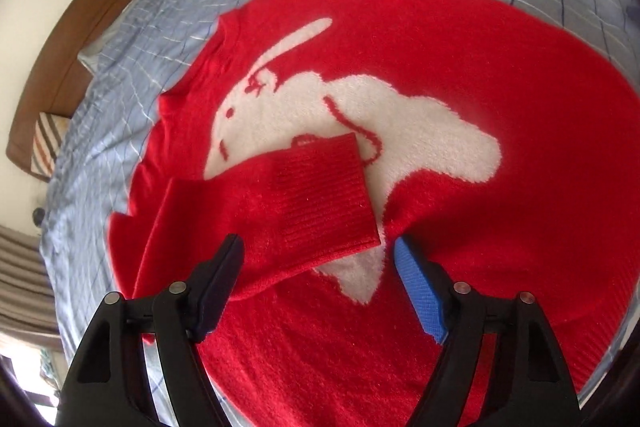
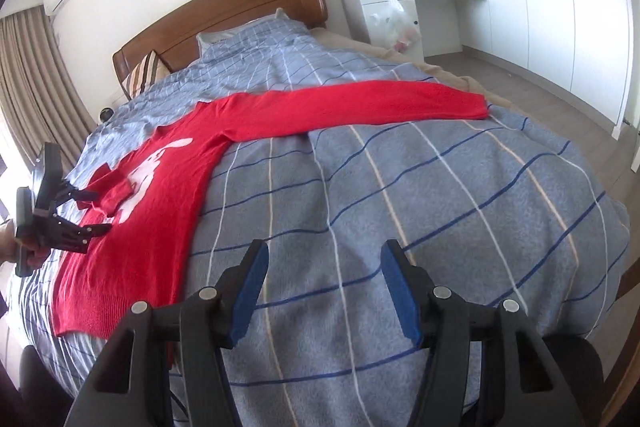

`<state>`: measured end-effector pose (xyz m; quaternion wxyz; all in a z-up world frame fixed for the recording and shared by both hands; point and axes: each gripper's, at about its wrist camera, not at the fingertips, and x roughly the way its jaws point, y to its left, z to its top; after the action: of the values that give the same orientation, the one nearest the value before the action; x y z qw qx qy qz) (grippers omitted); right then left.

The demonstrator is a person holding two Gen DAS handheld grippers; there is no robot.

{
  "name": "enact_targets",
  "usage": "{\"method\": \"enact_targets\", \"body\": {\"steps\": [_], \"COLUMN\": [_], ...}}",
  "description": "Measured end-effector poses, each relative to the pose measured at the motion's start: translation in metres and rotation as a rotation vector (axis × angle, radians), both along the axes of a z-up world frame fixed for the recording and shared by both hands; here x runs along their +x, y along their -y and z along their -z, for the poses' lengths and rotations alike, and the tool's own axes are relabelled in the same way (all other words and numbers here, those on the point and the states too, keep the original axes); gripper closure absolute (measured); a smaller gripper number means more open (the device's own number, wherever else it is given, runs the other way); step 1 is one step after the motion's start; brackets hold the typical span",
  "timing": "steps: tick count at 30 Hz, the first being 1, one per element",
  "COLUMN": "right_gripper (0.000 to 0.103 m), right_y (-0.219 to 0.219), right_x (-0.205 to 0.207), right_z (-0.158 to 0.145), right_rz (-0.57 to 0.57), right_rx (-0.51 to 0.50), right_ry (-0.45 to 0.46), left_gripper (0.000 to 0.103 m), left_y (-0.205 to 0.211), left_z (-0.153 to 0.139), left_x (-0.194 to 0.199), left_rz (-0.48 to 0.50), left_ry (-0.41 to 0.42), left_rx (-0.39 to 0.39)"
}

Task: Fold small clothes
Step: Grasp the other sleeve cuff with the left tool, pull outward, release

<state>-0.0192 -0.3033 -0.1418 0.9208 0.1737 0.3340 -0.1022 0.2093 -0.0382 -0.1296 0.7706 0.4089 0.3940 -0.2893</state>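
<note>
Garment: red sweater (image 1: 440, 75) with white rabbit, spread flat on the bed (image 2: 400, 187).
Folded sleeve: near sleeve (image 1: 280, 211) laid across the chest, cuff just covering the rabbit's lower edge.
Loose sleeve: far sleeve (image 2: 380, 103) stretched out straight toward 2 o'clock in the right wrist view, cuff near the bed's edge.
Left claw (image 1: 316, 283): open, empty, hovering just above the folded cuff.
Right claw (image 2: 324, 287): open, empty, over bare bedcover, well apart from the sweater.
Step in hand: likely folding the far sleeve.
Method: grip at the cuff, lift only slightly, carry across the chest to overlap the first sleeve, release flat.
Caution: avoid dragging the body out of square.
</note>
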Motion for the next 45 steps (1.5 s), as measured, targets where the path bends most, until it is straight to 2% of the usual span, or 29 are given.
{"method": "enact_targets", "body": {"steps": [1, 4, 6, 7, 8, 9, 11, 14, 17, 18, 20, 22, 24, 29, 33, 36, 41, 45], "right_gripper": [0.045, 0.045, 0.045, 0.045, 0.045, 0.045, 0.045, 0.045, 0.045, 0.045, 0.045, 0.045, 0.045, 0.045, 0.045, 0.045, 0.045, 0.045], "right_y": [-0.001, -0.007, -0.007, -0.007, -0.007, -0.006, -0.008, -0.011, -0.014, -0.015, -0.017, -0.019, -0.023, -0.032, -0.036, -0.038, -0.036, -0.036], "right_x": [0.001, 0.003, 0.004, 0.004, 0.003, 0.004, 0.003, 0.001, 0.001, 0.001, 0.004, 0.006, 0.008, 0.011, 0.014, 0.014, 0.014, 0.017], "right_z": [-0.001, 0.000, 0.002, 0.002, 0.002, 0.002, 0.002, 0.000, -0.002, -0.001, 0.000, 0.003, 0.004, 0.005, 0.009, 0.010, 0.013, 0.015], "right_rz": [-0.008, -0.024, -0.024, -0.022, -0.019, -0.016, -0.017, -0.025, -0.034, -0.037, -0.045, -0.056, -0.067, -0.092, -0.104, -0.107, -0.099, -0.097], "right_rx": [-0.001, -0.022, -0.018, -0.015, -0.014, -0.013, -0.018, -0.038, -0.049, -0.051, -0.047, -0.048, -0.053, -0.079, -0.087, -0.097, -0.097, -0.099], "right_ry": [0.009, 0.009, 0.005, 0.005, 0.006, 0.007, 0.010, 0.020, 0.028, 0.027, 0.022, 0.015, 0.011, 0.003, -0.015, -0.016, -0.027, -0.036], "left_gripper": [0.025, 0.046, 0.069, 0.074, 0.092, 0.097, 0.098, 0.098, 0.098, 0.098, 0.098, 0.099, 0.099, 0.100, 0.100, 0.100, 0.100, 0.100], "left_y": [0.001, 0.000, -0.001, -0.001, -0.002, -0.005, -0.022, -0.078, -0.166, -0.199, -0.261, -0.312, -0.349, -0.394, -0.408, -0.422, -0.434, -0.438], "left_z": [0.000, 0.002, 0.003, 0.003, 0.001, -0.003, -0.021, -0.063, -0.097, -0.102, -0.101, -0.088, -0.072, -0.037, -0.020, -0.019, -0.014, -0.002], "left_x": [0.003, 0.011, 0.015, 0.017, 0.018, 0.020, 0.027, 0.043, 0.062, 0.067, 0.070, 0.068, 0.057, 0.027, 0.015, 0.012, 0.023, 0.024], "left_rz": [0.005, 0.011, -0.006, -0.021, -0.040, -0.068, -0.141, -0.319, -0.601, -0.715, -0.943, -1.129, -1.264, -1.462, -1.544, -1.585, -1.612, -1.636], "left_ry": [-0.010, -0.086, -0.141, -0.148, -0.150, -0.152, -0.172, -0.145, -0.067, -0.033, 0.037, 0.075, 0.102, 0.134, 0.153, 0.164, 0.162, 0.137], "left_rx": [-0.003, -0.027, -0.062, -0.078, -0.095, -0.119, -0.243, -0.501, -0.735, -0.789, -0.840, -0.848, -0.824, -0.782, -0.734, -0.745, -0.706, -0.704]}}
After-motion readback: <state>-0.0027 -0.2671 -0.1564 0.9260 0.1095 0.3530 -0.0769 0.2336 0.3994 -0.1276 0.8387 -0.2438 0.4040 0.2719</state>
